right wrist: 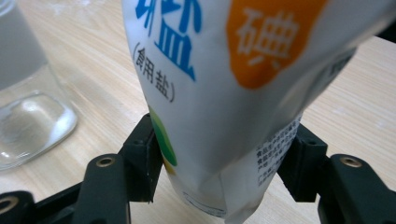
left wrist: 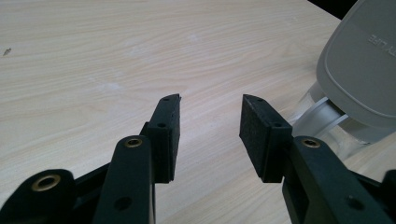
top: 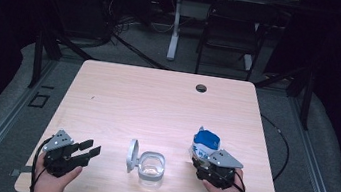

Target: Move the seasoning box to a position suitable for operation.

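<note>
Right gripper view: salt bag point(right wrist: 224, 93) between the right tongs point(right wrist: 224, 168).

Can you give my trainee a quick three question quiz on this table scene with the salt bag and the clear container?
1. True or false: the right gripper grips the salt bag.
2. The lid of the clear container is: A flipped open, B shut, C lying apart on the table.
3. What do the left gripper jaws hold?

Key: 1 true. 2 A. 3 nothing; they stand open over the table.
</note>
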### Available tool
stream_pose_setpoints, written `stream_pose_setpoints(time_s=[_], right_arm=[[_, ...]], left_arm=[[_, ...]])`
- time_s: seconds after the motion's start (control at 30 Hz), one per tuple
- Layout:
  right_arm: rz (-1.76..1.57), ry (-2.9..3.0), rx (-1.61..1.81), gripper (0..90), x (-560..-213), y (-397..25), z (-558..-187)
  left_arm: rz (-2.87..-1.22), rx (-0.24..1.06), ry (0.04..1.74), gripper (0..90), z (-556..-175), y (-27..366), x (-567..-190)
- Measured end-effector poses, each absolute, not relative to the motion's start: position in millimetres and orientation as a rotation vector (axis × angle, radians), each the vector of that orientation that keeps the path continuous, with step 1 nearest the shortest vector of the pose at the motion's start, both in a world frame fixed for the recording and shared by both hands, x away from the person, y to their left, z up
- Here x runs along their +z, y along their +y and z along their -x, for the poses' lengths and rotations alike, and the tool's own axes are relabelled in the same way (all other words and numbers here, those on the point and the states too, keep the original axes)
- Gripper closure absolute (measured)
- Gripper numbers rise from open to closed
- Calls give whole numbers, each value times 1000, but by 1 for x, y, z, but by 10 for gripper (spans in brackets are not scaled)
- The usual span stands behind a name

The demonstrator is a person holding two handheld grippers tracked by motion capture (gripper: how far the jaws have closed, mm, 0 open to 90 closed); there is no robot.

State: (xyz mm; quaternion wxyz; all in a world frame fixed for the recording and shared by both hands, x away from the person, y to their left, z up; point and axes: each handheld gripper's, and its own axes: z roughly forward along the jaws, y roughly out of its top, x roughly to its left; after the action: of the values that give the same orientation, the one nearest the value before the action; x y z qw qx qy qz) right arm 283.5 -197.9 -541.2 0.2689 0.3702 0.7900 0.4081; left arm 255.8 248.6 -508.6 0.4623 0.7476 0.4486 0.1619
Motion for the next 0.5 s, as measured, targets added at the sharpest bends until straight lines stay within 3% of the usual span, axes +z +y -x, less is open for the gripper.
stream_pose_setpoints(time_s=[0.5], right_arm=[[-883, 2150, 1084, 399, -530, -185, -273]], left_arm=[[-1840, 400, 1107, 587, -256, 248, -509]])
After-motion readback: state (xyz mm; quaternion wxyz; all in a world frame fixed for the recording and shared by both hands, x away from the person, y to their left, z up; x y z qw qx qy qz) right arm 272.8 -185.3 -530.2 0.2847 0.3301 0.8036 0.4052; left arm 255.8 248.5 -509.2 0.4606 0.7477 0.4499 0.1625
